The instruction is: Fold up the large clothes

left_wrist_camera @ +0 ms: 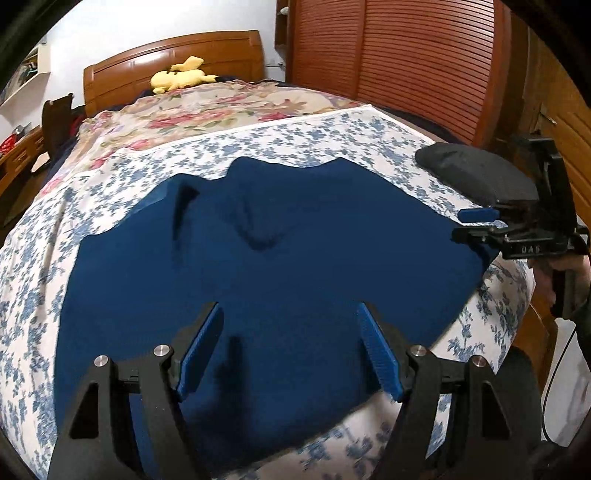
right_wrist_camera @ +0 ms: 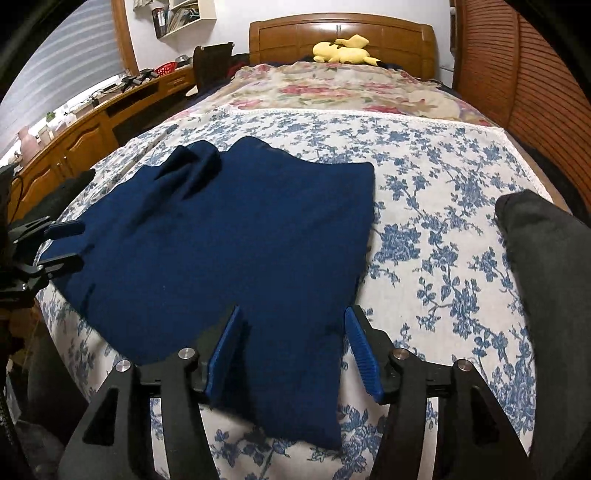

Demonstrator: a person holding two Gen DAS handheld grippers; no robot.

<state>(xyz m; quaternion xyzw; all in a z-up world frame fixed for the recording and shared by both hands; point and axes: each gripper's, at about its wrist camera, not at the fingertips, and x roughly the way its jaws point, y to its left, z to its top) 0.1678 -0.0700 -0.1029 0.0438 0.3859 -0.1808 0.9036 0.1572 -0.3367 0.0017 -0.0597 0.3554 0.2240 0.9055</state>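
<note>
- Navy garment (left_wrist_camera: 280, 251): matte, finely ribbed knit, spread mostly flat on the near end of the bed, a few soft ridges and a creased fold toward its far edge. Its near edge droops over the mattress edge in the right wrist view.
- Bedsheet (right_wrist_camera: 443, 192): white cotton-looking cloth printed with blue flower sprays, a stitched border along its far edge. Beyond it lies a quilt (right_wrist_camera: 332, 88) in cream with red roses.
- My left gripper (left_wrist_camera: 290, 347): black angular arms with round silver pins, blue ribbed pads (left_wrist_camera: 201, 347). Jaws stand wide apart above the navy cloth, nothing pinched between them.
- My right gripper (right_wrist_camera: 293, 354): same build. Jaws parted, straddling the garment's near right corner; the pads do not press the cloth.
- Seen from the left wrist view, the right gripper body carries small raised lettering, possibly "DAS"; too blurred to be sure.
- Dark grey folded fabric (right_wrist_camera: 546, 266): thick, soft, rounded edge, lying on the sheet to the right of the garment, apart from it.
- Yellow plush toy (right_wrist_camera: 343, 48): slumped against the glossy brown wooden headboard (right_wrist_camera: 295, 37).
- Louvred wooden doors (left_wrist_camera: 406, 55) along the right side of the bed.
- Wall shelf (right_wrist_camera: 184, 14): white, holding books or papers, titles unreadable.
- Red basket (right_wrist_camera: 164, 68) on the long wooden desk; contents not visible.
</note>
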